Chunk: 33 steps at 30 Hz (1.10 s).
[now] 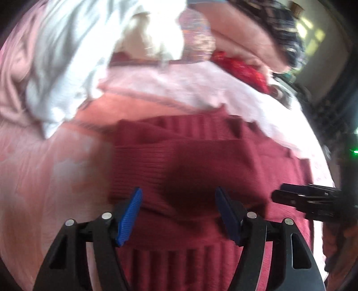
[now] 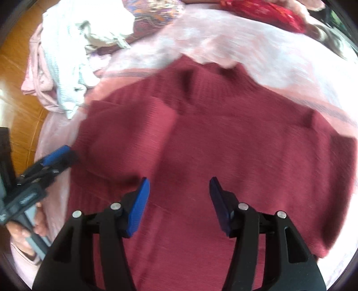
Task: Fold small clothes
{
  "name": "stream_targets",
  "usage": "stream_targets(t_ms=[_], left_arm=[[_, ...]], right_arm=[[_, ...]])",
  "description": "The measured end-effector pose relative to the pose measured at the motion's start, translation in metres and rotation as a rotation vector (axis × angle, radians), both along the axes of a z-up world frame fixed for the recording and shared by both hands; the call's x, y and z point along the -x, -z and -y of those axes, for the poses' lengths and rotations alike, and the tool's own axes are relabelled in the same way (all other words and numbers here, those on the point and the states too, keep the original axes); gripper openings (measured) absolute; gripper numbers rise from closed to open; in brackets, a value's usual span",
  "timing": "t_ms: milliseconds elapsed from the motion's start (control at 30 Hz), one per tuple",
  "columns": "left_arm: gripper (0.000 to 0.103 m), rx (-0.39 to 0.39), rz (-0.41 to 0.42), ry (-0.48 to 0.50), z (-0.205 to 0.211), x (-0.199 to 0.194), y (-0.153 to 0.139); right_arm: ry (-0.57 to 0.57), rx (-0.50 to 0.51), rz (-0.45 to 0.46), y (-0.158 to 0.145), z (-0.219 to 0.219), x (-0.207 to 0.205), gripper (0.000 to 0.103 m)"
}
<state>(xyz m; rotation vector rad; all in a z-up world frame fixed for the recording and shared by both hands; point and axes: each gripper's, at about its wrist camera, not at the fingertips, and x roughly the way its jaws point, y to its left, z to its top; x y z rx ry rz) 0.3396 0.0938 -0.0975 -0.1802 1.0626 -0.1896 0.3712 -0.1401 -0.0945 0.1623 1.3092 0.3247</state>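
Note:
A dark red ribbed knit sweater (image 1: 190, 156) lies on a pale pink bedsheet (image 1: 33, 179), partly folded with a sleeve laid across its body. It fills the right wrist view (image 2: 223, 138) too. My left gripper (image 1: 179, 197) is open and empty just above the sweater's lower part. My right gripper (image 2: 179, 185) is open and empty above the sweater's middle. The right gripper shows at the right edge of the left wrist view (image 1: 308, 199). The left gripper shows at the left edge of the right wrist view (image 2: 53, 161).
A heap of white and pink clothes (image 2: 67, 56) lies at the far left of the bed. A patterned cloth (image 2: 154, 13) and a red cloth (image 2: 264, 11) lie at the far side. Wooden floor (image 2: 20, 67) lies left of the bed.

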Motion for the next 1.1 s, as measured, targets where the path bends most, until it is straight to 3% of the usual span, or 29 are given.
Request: stream_targets(t_ms=[133,200,233,267,367,433,500,567,700,800,900,1000,1100], left_arm=[[0.067,-0.005,-0.015,-0.017,-0.009,-0.005,0.012],[0.068,-0.007,0.001,-0.025,-0.015,-0.005,0.014],[0.068,-0.012,0.002,-0.029,-0.017,-0.004,0.014],[0.068,-0.02,0.007,-0.038,-0.022,-0.003,0.014],[0.068,-0.026,0.022,-0.09,-0.036,-0.002,0.013],[0.068,-0.03,0.017,-0.109,-0.043,-0.003,0.015],[0.068,-0.038,-0.018,-0.115,-0.045,-0.005,0.024],[0.068,-0.024,-0.028,-0.12,-0.046,-0.004,0.027],[0.068,-0.023,-0.003,-0.147,-0.056,-0.004,0.016],[0.068,-0.017,0.025,-0.167,-0.066,-0.003,0.002],[0.068,-0.078,0.032,-0.187,-0.073,-0.002,-0.003],[0.068,-0.118,0.024,-0.225,-0.086,-0.001,0.001],[0.068,-0.122,0.001,-0.251,-0.101,0.0,0.009]], right_arm=[[0.038,-0.05,-0.045,0.012,-0.012,-0.017,0.057],[0.034,-0.083,-0.078,0.024,-0.017,-0.02,0.041],[0.013,-0.107,-0.086,0.027,-0.019,-0.02,0.017],[-0.016,-0.103,-0.068,0.025,-0.02,-0.018,0.01],[-0.01,-0.03,-0.015,0.01,-0.007,-0.014,0.008],[0.018,0.059,-0.015,0.015,0.001,-0.014,0.008],[-0.003,0.117,-0.009,0.024,0.001,-0.012,0.024],[-0.004,0.148,0.01,0.022,0.001,-0.009,0.028],[-0.027,0.255,0.177,-0.016,-0.02,0.0,0.031],[-0.134,0.152,0.156,-0.024,-0.054,0.007,0.034],[-0.252,0.054,0.093,-0.017,-0.098,0.012,0.033],[-0.318,0.111,0.131,-0.012,-0.143,0.013,0.049],[-0.369,0.151,0.135,-0.004,-0.175,0.013,0.052]])
